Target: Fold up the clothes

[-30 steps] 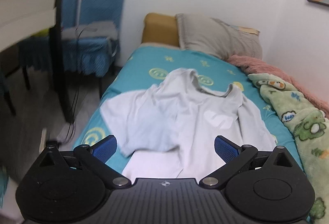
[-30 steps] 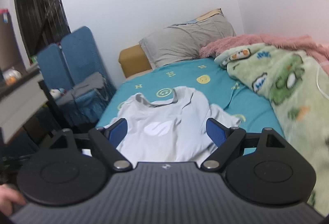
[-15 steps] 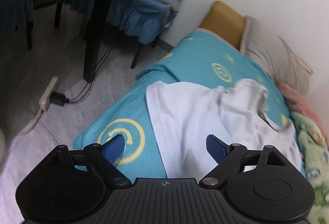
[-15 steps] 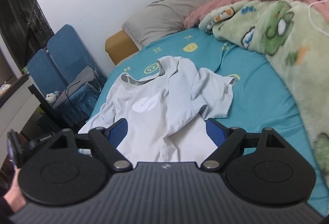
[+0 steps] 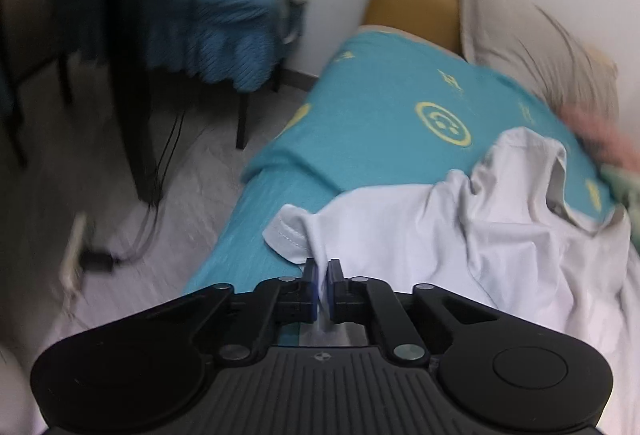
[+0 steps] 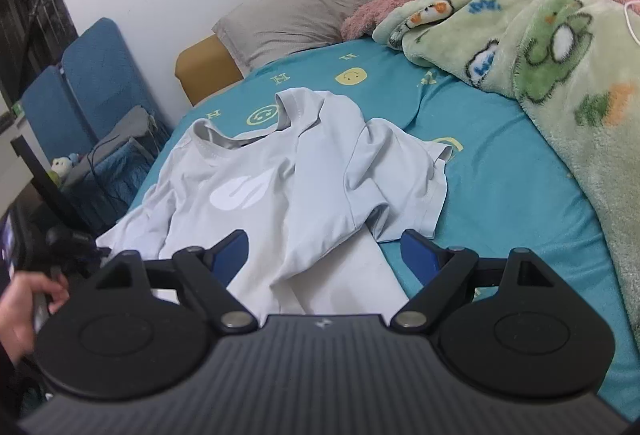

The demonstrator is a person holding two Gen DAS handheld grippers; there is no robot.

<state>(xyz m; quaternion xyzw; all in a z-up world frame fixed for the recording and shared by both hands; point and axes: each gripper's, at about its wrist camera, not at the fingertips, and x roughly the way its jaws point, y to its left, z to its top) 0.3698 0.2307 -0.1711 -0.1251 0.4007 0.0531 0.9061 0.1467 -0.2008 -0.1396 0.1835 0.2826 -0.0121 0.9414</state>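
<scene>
My left gripper (image 5: 322, 285) pinches a sleeve of the white T-shirt (image 6: 280, 191), which lies rumpled on the teal bed (image 6: 512, 195). My right gripper (image 6: 325, 255) hovers spread above its hem.

Pale grey T-shirt (image 6: 280, 191) rumpled, front up on teal bedsheet; sleeve edge pinched; white chest logo.

Soft, even indoor light fills my bedroom, with no hard shadows or glare. My left wrist view smears with motion blur, worst on the floor (image 5: 60, 195) at 9 o'clock; my right view stays sharp. Fisheye curvature bends both edges.
</scene>
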